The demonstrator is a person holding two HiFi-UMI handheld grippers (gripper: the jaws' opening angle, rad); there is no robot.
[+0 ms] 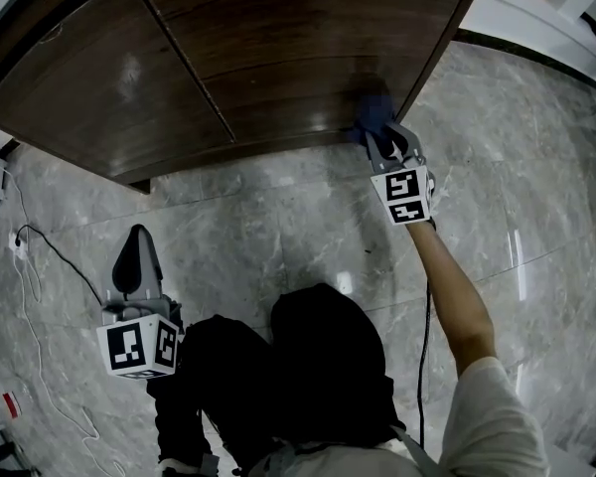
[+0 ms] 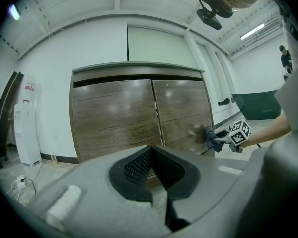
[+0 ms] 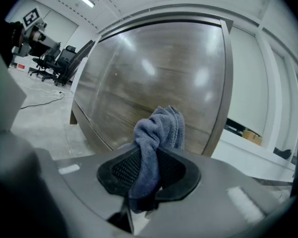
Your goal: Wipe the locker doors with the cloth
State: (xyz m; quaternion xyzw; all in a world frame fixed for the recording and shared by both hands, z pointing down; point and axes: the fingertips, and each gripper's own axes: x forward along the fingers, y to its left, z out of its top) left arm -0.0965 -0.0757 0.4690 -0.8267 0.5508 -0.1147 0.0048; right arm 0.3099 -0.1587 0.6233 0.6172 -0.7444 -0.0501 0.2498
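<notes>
We are pressing the cloth (image 1: 374, 112) on the right door (image 1: 298, 48) at upper right, right gripper (image 1: 382, 139) clamping the cloth, left gripper (image 1: 137, 241) idling closed and empty at lower left.

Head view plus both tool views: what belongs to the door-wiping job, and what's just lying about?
Job:
- cloth, clamped in the right tool
- right locker door, with the cloth at its lower corner
- left locker door

Lying about:
- left tool, shut, empty, away from the doors
- floor cable
- white standing unit
- office chairs
</notes>
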